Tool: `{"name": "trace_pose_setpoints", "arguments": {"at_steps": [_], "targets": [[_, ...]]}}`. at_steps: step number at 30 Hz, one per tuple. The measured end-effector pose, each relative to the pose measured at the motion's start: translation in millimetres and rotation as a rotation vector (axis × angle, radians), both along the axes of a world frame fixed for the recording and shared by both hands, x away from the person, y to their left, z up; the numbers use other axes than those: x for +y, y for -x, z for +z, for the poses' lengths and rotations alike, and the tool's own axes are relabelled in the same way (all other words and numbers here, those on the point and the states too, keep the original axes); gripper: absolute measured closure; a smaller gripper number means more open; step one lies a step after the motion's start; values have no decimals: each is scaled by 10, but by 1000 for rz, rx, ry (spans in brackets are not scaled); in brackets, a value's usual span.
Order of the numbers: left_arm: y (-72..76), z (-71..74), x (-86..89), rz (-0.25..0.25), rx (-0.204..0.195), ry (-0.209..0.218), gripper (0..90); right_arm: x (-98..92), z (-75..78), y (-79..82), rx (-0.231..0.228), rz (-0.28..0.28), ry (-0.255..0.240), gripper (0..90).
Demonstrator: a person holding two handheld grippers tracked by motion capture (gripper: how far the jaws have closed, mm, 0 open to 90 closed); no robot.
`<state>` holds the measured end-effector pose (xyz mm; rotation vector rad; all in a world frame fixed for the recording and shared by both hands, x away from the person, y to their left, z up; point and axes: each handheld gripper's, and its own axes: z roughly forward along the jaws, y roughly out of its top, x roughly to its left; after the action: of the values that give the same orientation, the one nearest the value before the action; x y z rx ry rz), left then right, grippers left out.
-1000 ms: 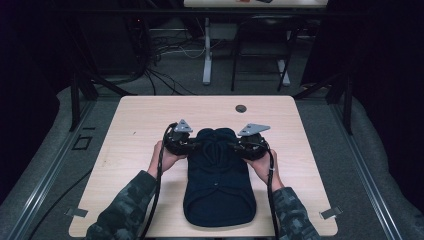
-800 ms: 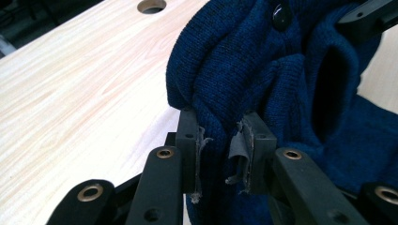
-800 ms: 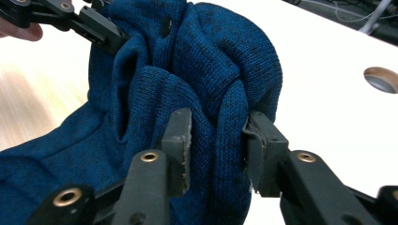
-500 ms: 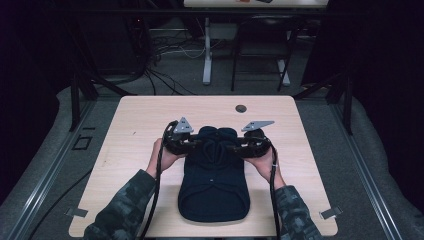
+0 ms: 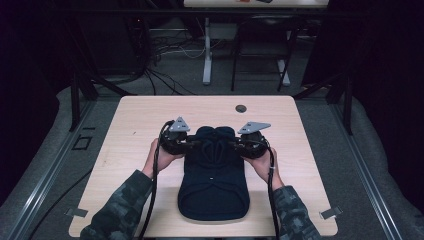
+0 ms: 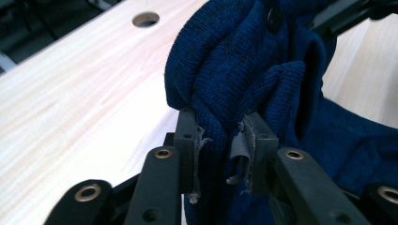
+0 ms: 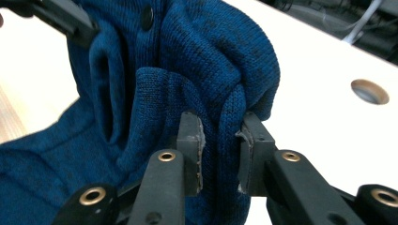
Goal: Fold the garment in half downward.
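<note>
A dark blue knit garment (image 5: 214,185) with dark buttons lies in the middle of the table, its far end bunched up between my two grippers. From the left, my left gripper (image 5: 196,144) is shut on a thick fold of the knit (image 6: 234,61). Its jaws have just eased open a little, and the pads (image 6: 188,140) still press the fabric. My right gripper (image 5: 232,144) comes in from the right. Its jaws have just closed on the opposite fold (image 7: 202,47), and the pads (image 7: 191,140) squeeze it. A button (image 7: 147,18) sits on the raised fabric.
The light wooden table (image 5: 135,125) has a round cable hole (image 5: 241,108) near its far edge, beyond the garment. Cables trail from both grippers along the person's camouflage sleeves (image 5: 120,210). Table legs and loose cables stand on the floor behind the table.
The garment's near hem has slid slightly toward the far side of the table. Both hands stay nearly where they were, and the right gripper's grey plate tipped briefly.
</note>
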<state>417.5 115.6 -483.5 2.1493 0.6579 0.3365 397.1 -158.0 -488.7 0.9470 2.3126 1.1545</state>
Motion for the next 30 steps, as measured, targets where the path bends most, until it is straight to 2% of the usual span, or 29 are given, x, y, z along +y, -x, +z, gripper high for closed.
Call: {"name": "trace_pose_setpoints", "arguments": {"at_steps": [3,6,7,8,10,12,15,17,19,20,24,26,30], "targets": [[-3,-7,2,-2,23,-3,655,11,34,46,-45,4,3,742],[-18,-29,-10,-11,46,-25,621,16,48,67,-64,10,2,744],[-20,-34,-13,-11,55,-23,624,33,48,93,-89,11,6,744],[-22,-38,-16,-10,54,-24,624,33,48,93,-89,11,6,744],[-26,-47,-20,-6,52,-18,691,21,46,106,-95,25,16,744],[-23,-43,-26,-8,43,-18,704,14,42,109,-95,27,12,743],[1,-19,-44,-7,6,-22,726,-18,45,112,-84,35,7,731],[26,-1,-58,-15,-31,-18,734,-60,59,114,-59,47,-2,678],[55,9,-76,-18,-70,-34,735,-73,65,116,-45,51,-2,660],[67,10,-85,-22,-84,-42,736,-100,71,122,-25,68,-12,636],[99,22,-115,-26,-116,-55,738,-137,93,115,-5,72,-23,505],[111,37,-128,-36,-132,-62,739,-145,107,105,-5,64,-20,474],[141,63,-154,-61,-168,-75,740,-120,121,47,25,38,-17,322]]}}
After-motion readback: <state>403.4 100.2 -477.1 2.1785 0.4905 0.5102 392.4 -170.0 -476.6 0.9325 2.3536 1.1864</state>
